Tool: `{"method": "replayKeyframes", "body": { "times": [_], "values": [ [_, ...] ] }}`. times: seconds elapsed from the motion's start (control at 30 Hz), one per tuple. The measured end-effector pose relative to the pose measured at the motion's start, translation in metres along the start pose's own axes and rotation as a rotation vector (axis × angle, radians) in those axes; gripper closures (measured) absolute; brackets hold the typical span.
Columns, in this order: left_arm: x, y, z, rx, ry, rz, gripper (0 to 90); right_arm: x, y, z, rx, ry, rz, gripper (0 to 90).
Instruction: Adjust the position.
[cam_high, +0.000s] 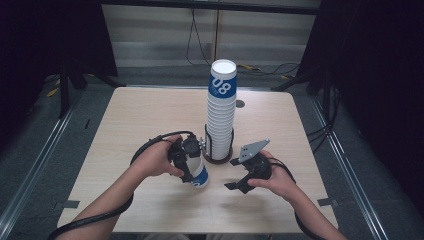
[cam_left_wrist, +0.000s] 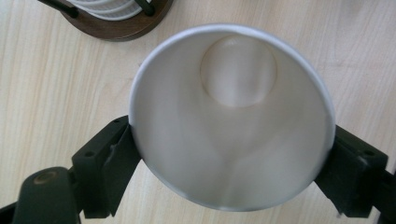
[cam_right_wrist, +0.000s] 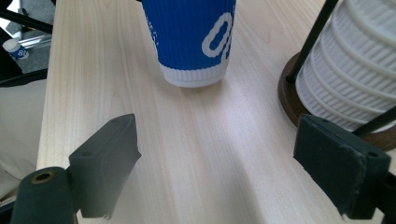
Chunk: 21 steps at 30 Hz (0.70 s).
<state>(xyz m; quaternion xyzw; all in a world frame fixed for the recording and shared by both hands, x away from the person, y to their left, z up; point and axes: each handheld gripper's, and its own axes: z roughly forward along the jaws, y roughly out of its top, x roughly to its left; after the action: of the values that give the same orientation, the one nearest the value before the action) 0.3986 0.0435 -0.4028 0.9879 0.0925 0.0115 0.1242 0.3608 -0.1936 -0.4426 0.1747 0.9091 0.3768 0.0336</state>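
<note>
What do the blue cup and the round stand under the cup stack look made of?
Blue cup: likely paper, matte, with a ribbed outer wall and a plain white inside. Round stand: apparently dark brown wood with a smooth finish, though the grain is unclear, fitted with thin black rods.

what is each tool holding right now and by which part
The left tool has the blue paper cup between its jaws just below the rim; a firm grip cannot be told. The right tool holds nothing.

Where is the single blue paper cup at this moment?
In the high view the blue paper cup stands on the table between the jaws of the left gripper, just in front and left of the cup stack.
</note>
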Motion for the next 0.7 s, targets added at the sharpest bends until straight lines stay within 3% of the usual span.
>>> {"method": "replayKeyframes", "body": {
  "times": [0.3,0.43,0.5,0.63,0.7],
  "values": [
    [-0.0016,-0.0002,0.0047,-0.017,-0.014,-0.020,13.6,0.0044,-0.0056,0.0059,-0.008,0.018,0.008,13.1],
    [-0.0020,0.0007,0.0050,-0.024,-0.028,-0.002,13.3,0.0050,-0.0071,0.0068,-0.007,0.016,0.009,13.1],
    [-0.0034,0.0016,0.0055,-0.029,-0.026,-0.021,13.2,0.0047,-0.0077,0.0073,-0.008,0.020,0.008,13.1],
    [-0.0029,0.0019,0.0054,-0.028,-0.039,-0.018,13.1,0.0056,-0.0076,0.0078,-0.007,0.022,0.009,13.1],
    [-0.0026,0.0017,0.0053,-0.037,-0.060,-0.043,13.1,0.0061,-0.0078,0.0077,-0.006,0.024,0.011,13.1]
  ]
}}
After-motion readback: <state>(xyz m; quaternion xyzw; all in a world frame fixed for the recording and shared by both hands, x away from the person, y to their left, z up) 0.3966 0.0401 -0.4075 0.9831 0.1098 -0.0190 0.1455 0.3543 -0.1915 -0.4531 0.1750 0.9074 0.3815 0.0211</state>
